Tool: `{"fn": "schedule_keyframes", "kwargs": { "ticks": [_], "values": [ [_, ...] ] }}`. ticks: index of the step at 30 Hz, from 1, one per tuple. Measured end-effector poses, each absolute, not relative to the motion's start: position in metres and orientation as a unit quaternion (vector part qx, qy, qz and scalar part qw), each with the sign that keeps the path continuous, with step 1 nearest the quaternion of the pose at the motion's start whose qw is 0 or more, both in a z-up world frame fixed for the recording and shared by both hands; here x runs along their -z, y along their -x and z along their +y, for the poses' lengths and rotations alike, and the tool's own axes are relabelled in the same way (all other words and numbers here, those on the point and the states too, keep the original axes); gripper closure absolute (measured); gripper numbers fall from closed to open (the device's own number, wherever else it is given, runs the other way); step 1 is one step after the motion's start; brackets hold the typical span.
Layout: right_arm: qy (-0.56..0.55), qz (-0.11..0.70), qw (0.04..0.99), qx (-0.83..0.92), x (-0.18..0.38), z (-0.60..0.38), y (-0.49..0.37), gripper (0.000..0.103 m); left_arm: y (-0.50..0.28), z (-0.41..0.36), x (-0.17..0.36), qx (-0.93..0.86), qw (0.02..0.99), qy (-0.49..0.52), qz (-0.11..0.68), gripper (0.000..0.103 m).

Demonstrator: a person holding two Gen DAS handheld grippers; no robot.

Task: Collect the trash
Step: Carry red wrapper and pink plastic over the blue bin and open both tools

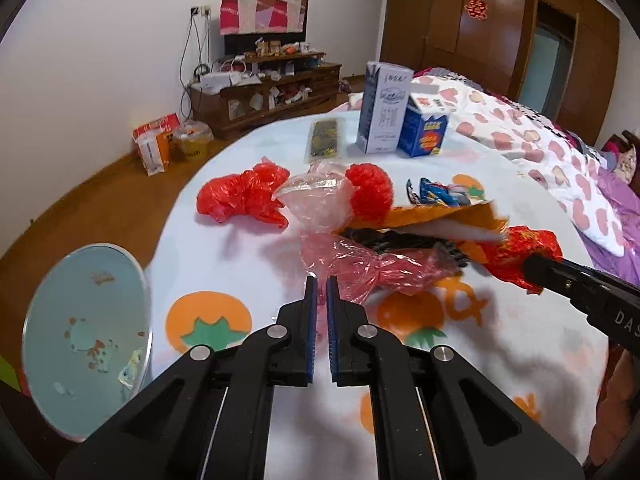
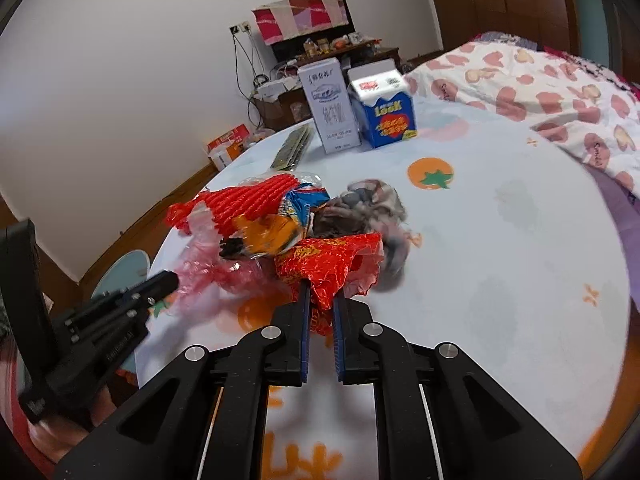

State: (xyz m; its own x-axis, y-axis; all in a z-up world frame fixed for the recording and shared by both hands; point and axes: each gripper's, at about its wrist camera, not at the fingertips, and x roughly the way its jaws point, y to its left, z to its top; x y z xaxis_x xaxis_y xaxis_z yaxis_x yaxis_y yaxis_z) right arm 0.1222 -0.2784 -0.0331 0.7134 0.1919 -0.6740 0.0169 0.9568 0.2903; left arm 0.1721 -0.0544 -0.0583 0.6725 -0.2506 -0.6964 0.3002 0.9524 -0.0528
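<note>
My left claw (image 1: pixel 322 280) was closed on the pink film (image 1: pixel 360 264), my right claw (image 2: pixel 320 300) on the red foil wrapper (image 2: pixel 328 264); the bin (image 1: pixel 86 336) stood left of the worktop (image 1: pixel 500 340), nearer my left hand.

Each camera rides its own gripper, looking forward and downward along the fingers, close over the bed (image 1: pixel 248 276). The left one looks from the left, the right one from the right; both share the litter heap, the milk carton (image 1: pixel 385 108) (image 2: pixel 329 106) and the far wall.
</note>
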Motion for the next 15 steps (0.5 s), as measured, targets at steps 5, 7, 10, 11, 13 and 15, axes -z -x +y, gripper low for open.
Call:
{"fn": "schedule_keyframes", "kwargs": {
  "ticks": [5,7,10,11,13,15],
  "values": [
    [-0.141,0.362,0.921,-0.025,0.026,-0.296,-0.094,0.093,-0.144,-0.052,0.048,0.156,0.917,-0.043,0.366,0.098],
    [-0.143,0.358,0.923,-0.018,0.023,-0.302,-0.087,0.093,-0.136,-0.048,0.043,0.156,0.918,-0.04,0.363,0.098],
    [-0.144,0.35,0.925,-0.012,0.018,-0.309,-0.076,0.093,-0.123,-0.044,0.036,0.154,0.921,-0.042,0.356,0.098],
    [-0.143,0.348,0.926,-0.009,0.017,-0.311,-0.072,0.093,-0.119,-0.041,0.033,0.152,0.922,-0.042,0.353,0.098],
    [-0.141,0.341,0.929,-0.004,0.012,-0.312,-0.065,0.093,-0.115,-0.036,0.027,0.15,0.925,-0.04,0.348,0.098],
    [-0.141,0.334,0.932,-0.002,0.008,-0.313,-0.06,0.093,-0.111,-0.032,0.021,0.145,0.928,-0.038,0.341,0.098]
  ]
}}
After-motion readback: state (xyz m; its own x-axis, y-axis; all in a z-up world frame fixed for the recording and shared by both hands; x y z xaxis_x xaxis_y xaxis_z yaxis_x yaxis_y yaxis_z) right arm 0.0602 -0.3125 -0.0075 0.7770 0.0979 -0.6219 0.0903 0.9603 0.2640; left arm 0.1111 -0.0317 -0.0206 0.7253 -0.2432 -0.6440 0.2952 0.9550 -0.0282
